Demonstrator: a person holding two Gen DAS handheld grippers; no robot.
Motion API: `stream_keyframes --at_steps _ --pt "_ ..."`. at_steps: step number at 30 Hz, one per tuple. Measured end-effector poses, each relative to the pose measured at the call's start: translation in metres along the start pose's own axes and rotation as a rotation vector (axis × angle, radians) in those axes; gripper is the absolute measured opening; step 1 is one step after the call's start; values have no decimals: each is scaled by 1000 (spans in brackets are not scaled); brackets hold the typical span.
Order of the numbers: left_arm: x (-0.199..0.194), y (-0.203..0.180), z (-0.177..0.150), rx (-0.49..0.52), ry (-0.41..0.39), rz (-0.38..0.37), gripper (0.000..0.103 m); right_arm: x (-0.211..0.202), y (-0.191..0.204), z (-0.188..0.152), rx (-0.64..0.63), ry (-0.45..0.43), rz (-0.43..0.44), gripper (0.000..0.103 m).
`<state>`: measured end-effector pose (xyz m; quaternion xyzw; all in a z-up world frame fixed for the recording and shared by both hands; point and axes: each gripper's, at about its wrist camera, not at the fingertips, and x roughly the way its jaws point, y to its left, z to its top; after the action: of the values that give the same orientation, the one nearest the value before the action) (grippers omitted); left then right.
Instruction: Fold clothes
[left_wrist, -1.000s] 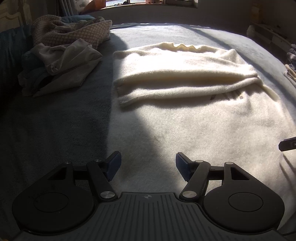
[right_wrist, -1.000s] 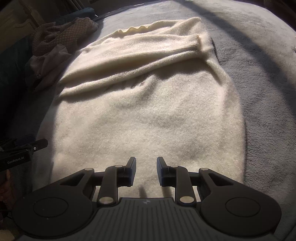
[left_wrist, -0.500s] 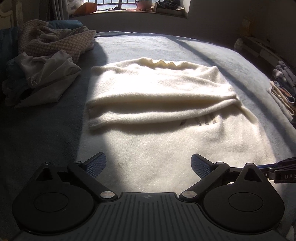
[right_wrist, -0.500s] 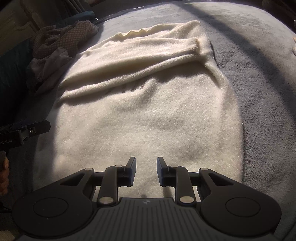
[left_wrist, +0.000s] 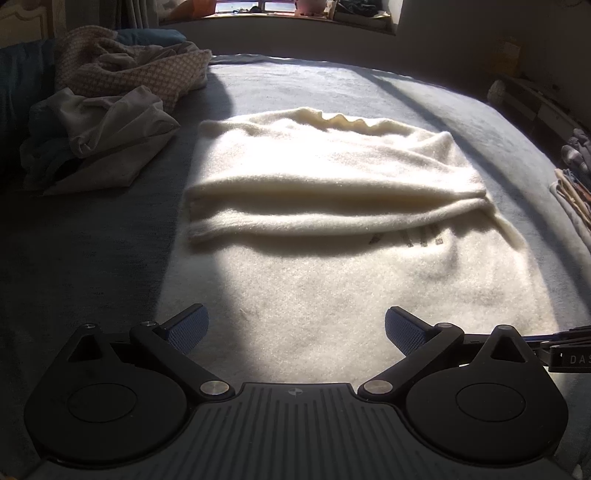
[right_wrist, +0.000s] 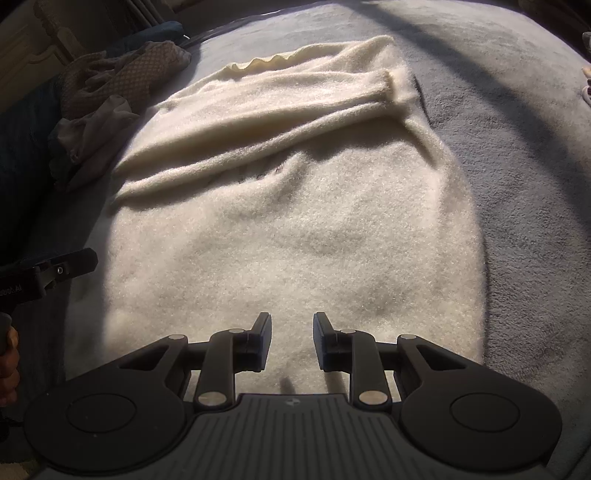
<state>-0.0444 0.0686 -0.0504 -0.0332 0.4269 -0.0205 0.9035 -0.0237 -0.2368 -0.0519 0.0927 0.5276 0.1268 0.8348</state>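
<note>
Spreading wide over the last second, the left gripper (left_wrist: 296, 328) hung empty above the near hem of the fluffy cream knitted sweater (left_wrist: 332, 206) lying sleeves-folded on the grey bed (left_wrist: 92, 240), while the right gripper (right_wrist: 292, 341) stayed part-open, empty, suggesting a hem grasp next.

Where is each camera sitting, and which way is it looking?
Left wrist: rides on the left gripper, low over the near hem, looking along the cream sweater toward the windowsill; its wide-open fingers show.
Right wrist: rides on the right gripper, looking up the sweater from its right part; its narrowly open fingers and the person's left hand show.
Shared: the sweater, the clothes pile, the grey bed cover.
</note>
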Motion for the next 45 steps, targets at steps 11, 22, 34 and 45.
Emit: stream_keyframes --at_steps 11,22,34,45 --pt "7 -10 -7 82 67 107 103 0 1 -1 -2 -2 -11 26" --pt "14 -15 -13 58 134 82 103 1 2 -3 3 0 -9 26" --pt "17 -18 -18 54 143 78 103 8 3 -4 -11 22 -9 26" --pt "16 -22 -24 87 151 84 103 8 5 -6 -20 33 -11 26"
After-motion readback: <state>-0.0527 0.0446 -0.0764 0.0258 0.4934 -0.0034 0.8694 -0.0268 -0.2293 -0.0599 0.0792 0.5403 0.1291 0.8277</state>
